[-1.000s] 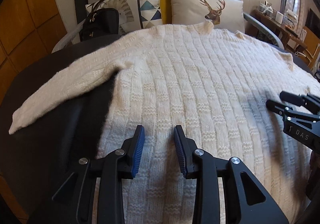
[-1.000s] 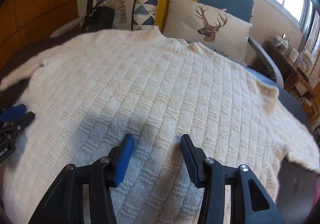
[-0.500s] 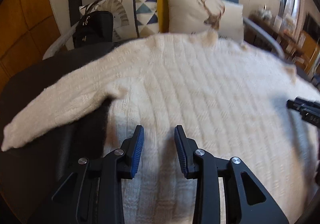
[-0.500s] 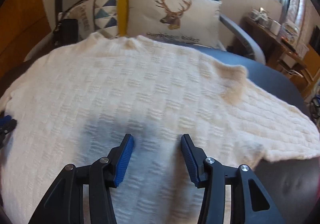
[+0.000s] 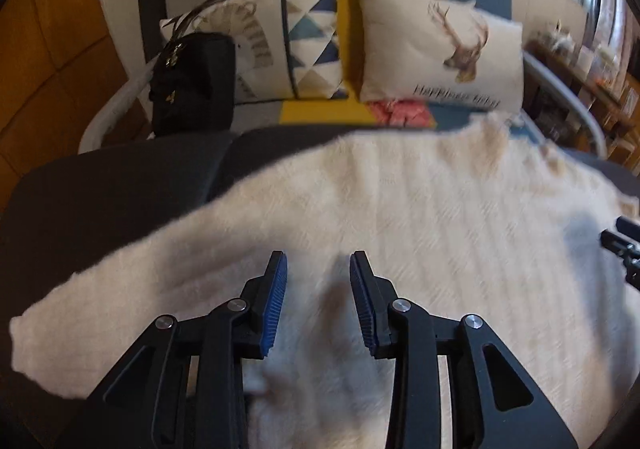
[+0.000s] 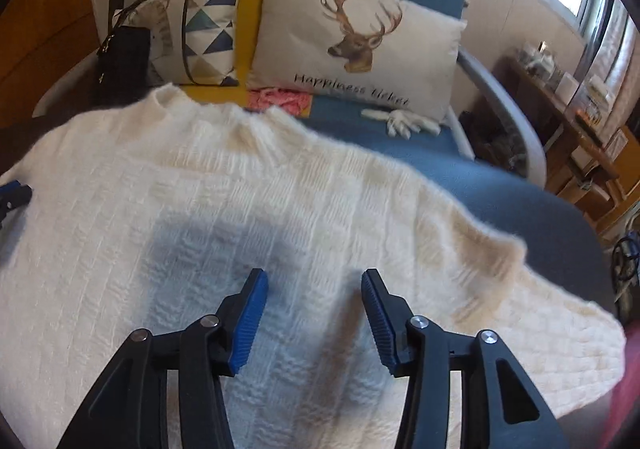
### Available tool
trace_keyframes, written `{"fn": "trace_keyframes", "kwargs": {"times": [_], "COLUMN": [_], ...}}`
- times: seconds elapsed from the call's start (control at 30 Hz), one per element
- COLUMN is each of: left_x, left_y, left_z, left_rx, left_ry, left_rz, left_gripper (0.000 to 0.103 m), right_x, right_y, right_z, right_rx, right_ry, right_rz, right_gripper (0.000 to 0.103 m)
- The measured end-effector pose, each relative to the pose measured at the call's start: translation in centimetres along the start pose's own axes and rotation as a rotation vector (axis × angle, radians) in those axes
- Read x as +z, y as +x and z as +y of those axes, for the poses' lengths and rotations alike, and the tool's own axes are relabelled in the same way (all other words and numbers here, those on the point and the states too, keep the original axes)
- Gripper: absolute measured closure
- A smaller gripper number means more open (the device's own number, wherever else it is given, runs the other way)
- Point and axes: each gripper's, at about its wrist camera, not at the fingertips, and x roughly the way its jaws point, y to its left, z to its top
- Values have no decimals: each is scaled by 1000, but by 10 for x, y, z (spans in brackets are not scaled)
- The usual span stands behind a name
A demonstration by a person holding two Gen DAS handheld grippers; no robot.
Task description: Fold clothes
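While the sweater (image 5: 420, 233) is lying spread flat and unfolded across the dark cushion (image 5: 120, 185), I am logging the task as barely begun: body open, collar toward the sofa pillows, left sleeve (image 5: 132, 297) stretched out to the side, right sleeve (image 6: 532, 313) trailing off toward the cushion's edge, no fold made in either view. Left to do, by my reading: both sleeves in, then the body over. I am holding the left gripper (image 5: 318, 289) over the knit near the left armpit, jaws parted to a middling gap, nothing between the pads; whether the tips are brushing the wool I cannot tell through the blur. I am keeping the right gripper (image 6: 314, 309) above the sweater's right half, jaws released a little wider, also empty, its shadow falling on the knit just ahead.
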Motion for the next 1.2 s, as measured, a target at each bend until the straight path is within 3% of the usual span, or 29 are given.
{"fn": "trace_keyframes", "kwargs": {"times": [0.07, 0.17, 0.23, 0.33, 0.4, 0.5, 0.63, 0.77, 0.97, 1.1, 1.2], "left_x": [18, 41, 49, 50, 49, 52, 66, 74, 71, 59, 49], "left_y": [2, 18, 38, 61, 56, 43, 42, 72, 61, 38, 37], "left_z": [-10, -28, -42, -46, -42, -41, -68, -89, -78, -49, -29], "left_rx": [-41, -67, -18, 60, 56, -31, -120, -42, -60, -79, -21], "left_ry": [12, 52, 103, 146, 125, 78, 98, 115, 46, -26, -46], "left_rz": [-15, -7, 23, 61, 41, -4, 4, 72, 45, -8, 8], "left_gripper": [67, 67, 67, 65, 61, 61, 61, 60, 56, 56, 56], "right_x": [17, 40, 51, 55, 52, 54, 64, 69, 68, 62, 55], "right_y": [-4, 11, 28, 51, 52, 45, 39, 58, 56, 33, 24], "right_z": [4, 11, 12, 1, -14, -19, -9, -1, -15, -1, 25], "right_rx": [78, 92, 87, 3, 25, 55, 79, 2, 27, 126, 202], "right_ry": [13, 9, 9, 4, 49, 58, 21, -18, 46, 18, -40], "right_rz": [-51, -57, -40, 8, -4, -26, -67, -29, -44, -99, -102], "right_gripper": [54, 54, 54, 54, 53, 53, 53, 53, 53, 53, 53]}}
